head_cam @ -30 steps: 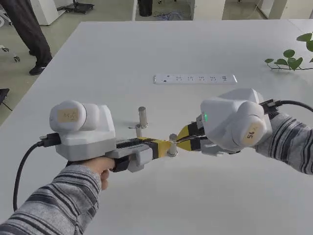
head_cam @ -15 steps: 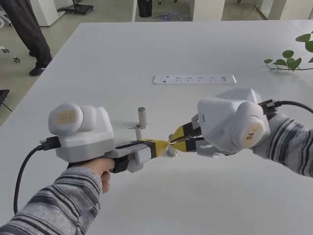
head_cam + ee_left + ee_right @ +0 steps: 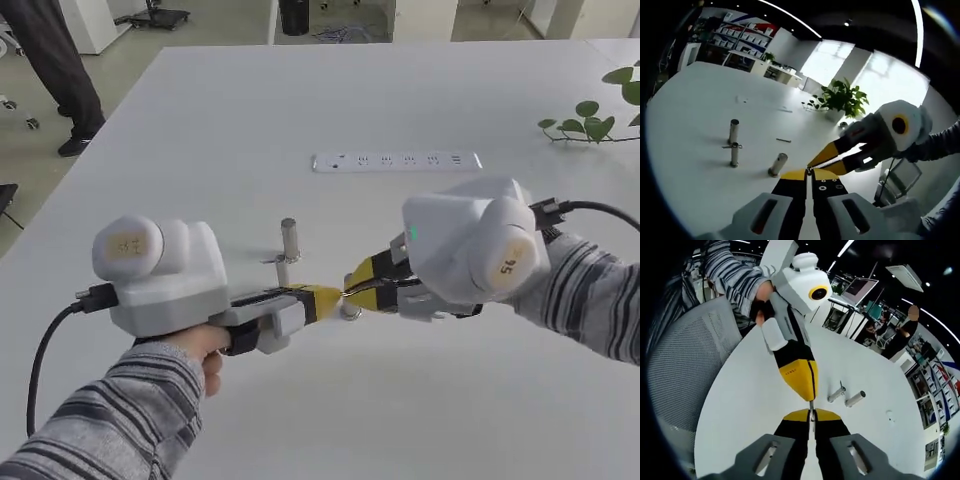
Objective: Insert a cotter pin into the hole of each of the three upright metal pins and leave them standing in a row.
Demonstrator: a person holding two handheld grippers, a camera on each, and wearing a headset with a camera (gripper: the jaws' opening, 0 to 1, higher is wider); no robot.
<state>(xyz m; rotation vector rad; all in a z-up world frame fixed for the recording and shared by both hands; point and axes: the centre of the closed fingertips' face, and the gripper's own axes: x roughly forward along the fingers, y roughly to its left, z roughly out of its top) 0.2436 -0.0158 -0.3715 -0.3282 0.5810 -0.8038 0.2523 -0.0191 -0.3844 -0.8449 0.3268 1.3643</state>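
As the right gripper (image 3: 354,292), pinching the cotter pin (image 3: 812,416), edges closer, the left gripper's (image 3: 809,173) fingers stay together.

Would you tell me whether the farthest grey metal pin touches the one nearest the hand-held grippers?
Apart. The left gripper view shows bare white table between the farthest grey metal pin and the nearest grey metal pin.

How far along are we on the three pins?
One done: the middle pin carries a cotter pin. In hand: left gripper and right gripper pinch a second cotter pin at the near pin. Remaining: far pin, bare; spare cotter pin lies nearby.
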